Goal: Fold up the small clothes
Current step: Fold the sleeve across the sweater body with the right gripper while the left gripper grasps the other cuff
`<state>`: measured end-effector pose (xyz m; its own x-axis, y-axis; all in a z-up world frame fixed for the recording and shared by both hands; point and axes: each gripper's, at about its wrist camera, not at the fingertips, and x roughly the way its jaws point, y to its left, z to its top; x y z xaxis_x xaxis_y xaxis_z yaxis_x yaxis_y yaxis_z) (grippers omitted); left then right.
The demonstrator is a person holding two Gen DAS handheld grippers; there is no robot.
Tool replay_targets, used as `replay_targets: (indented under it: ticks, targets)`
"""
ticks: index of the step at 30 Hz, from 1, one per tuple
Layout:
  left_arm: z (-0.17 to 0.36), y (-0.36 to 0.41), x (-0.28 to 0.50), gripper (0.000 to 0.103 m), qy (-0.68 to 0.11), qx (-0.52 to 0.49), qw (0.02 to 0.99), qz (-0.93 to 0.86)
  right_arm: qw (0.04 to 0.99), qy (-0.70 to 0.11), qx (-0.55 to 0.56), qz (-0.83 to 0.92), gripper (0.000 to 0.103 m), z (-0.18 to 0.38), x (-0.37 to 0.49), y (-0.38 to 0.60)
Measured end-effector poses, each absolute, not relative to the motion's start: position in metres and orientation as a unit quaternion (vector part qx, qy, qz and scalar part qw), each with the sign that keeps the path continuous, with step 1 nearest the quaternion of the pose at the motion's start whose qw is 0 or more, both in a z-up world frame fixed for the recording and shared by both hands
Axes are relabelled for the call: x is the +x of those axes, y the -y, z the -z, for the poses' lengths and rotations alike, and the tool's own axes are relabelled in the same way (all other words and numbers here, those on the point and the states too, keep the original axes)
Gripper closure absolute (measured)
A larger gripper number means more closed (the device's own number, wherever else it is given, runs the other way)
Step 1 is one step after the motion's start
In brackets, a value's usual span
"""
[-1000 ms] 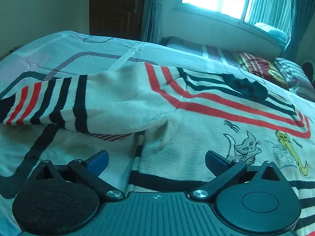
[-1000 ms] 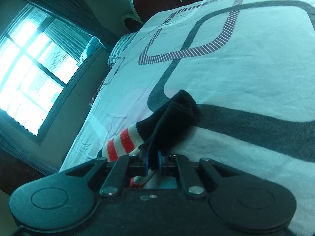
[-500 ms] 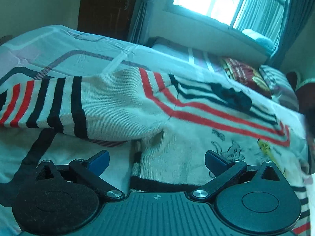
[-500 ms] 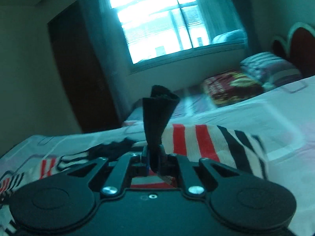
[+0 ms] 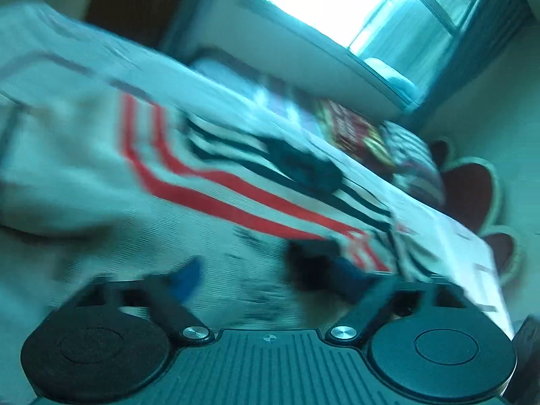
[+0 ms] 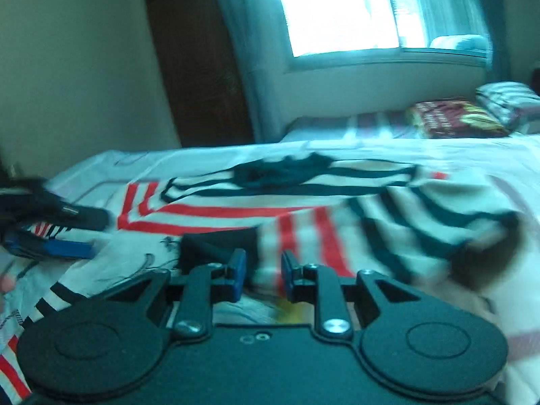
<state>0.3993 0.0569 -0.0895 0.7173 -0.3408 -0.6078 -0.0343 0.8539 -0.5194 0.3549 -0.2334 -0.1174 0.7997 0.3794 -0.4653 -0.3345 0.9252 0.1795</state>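
Sweater (image 6: 236, 209) lies spread on the bed (image 6: 438, 148), cream knit with red and black stripes, dark collar (image 6: 287, 172) toward the window side. Cat drawings on the chest are only partly readable, blurred.

Right gripper (image 6: 260, 275): jaws opening, blue pads apart. The striped sleeve (image 6: 388, 222) is folded in across the chest, and its black cuff (image 6: 219, 246) lies just ahead and left of the left pad. Striped knit shows in the gap between the pads, but neither pad presses on it; looks released. The sleeve's far right end is smeared by motion blur.

Left gripper (image 5: 270, 280): jaws closing, wide gap between the pads. Cream knit and a dark patch, likely the cuff, sit between them; the picture is too blurred to tell contact, and no pinch is visible. The same gripper shows in the right wrist view at far left (image 6: 54, 236), low over the sweater's edge, fingers roughly level.

A fingertip (image 6: 6, 283) is visible at the left edge of the right view.

Background: a red patterned pillow (image 6: 455, 118) and a striped pillow (image 6: 506, 101) at the head of the bed, bright window (image 6: 337, 10), dark door (image 6: 195, 64).
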Motion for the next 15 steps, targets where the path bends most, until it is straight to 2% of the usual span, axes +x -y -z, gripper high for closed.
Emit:
replay_targets:
  ticks: [8, 9, 10, 11, 15]
  targets:
    - [0.121, 0.003, 0.446, 0.034, -0.395, -0.319, 0.855, 0.109, 0.953, -0.260, 0.085, -0.129, 0.079, 0.118, 0.341, 0.287]
    - [0.123, 0.006, 0.451, 0.040, -0.392, -0.324, 0.854, 0.108, 0.953, -0.262, 0.086, -0.124, 0.079, 0.119, 0.340, 0.291]
    - [0.126, 0.007, 0.457, 0.075, -0.395, -0.320, 0.855, 0.104, 0.953, -0.265, 0.089, -0.119, 0.078, 0.121, 0.339, 0.295]
    - [0.130, 0.010, 0.464, 0.098, -0.405, -0.309, 0.855, 0.099, 0.952, -0.269, 0.092, -0.113, 0.078, 0.123, 0.339, 0.298]
    - [0.116, 0.006, 0.468, 0.098, -0.383, -0.271, 0.876, 0.113, 0.951, -0.273, 0.107, -0.097, 0.078, 0.126, 0.339, 0.309]
